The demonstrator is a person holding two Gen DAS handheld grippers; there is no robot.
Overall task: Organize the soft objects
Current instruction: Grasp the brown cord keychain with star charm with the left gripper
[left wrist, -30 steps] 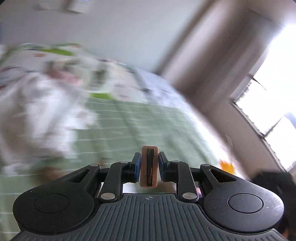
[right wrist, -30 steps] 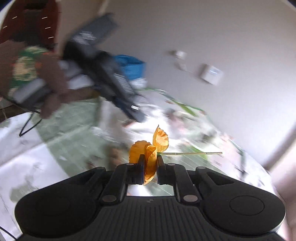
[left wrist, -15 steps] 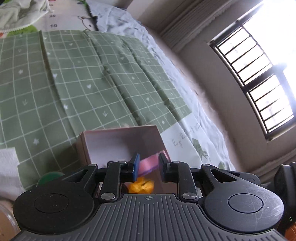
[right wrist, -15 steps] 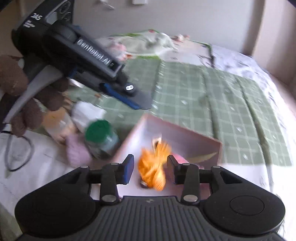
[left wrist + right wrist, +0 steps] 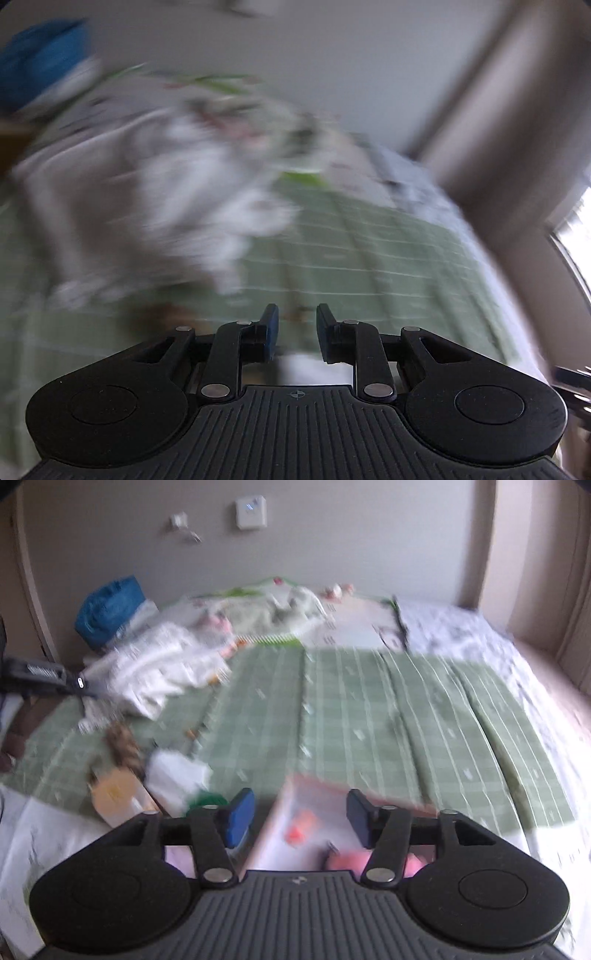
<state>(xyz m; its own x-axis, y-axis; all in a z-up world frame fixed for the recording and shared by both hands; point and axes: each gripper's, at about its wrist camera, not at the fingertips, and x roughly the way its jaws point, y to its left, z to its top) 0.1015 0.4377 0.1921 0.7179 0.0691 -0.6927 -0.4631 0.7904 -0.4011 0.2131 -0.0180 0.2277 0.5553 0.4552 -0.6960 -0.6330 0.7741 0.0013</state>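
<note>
Inside box [image 5: 295, 794], blurred orange flower [image 5: 301, 825]

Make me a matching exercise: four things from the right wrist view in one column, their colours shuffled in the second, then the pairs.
Things:
1. bag
2. blanket
3. flower
4. wall plate

Colours:
A. orange
B. white
C. blue
D. green with white checks

Pairs: 1-C, 2-D, 3-A, 4-B
</note>
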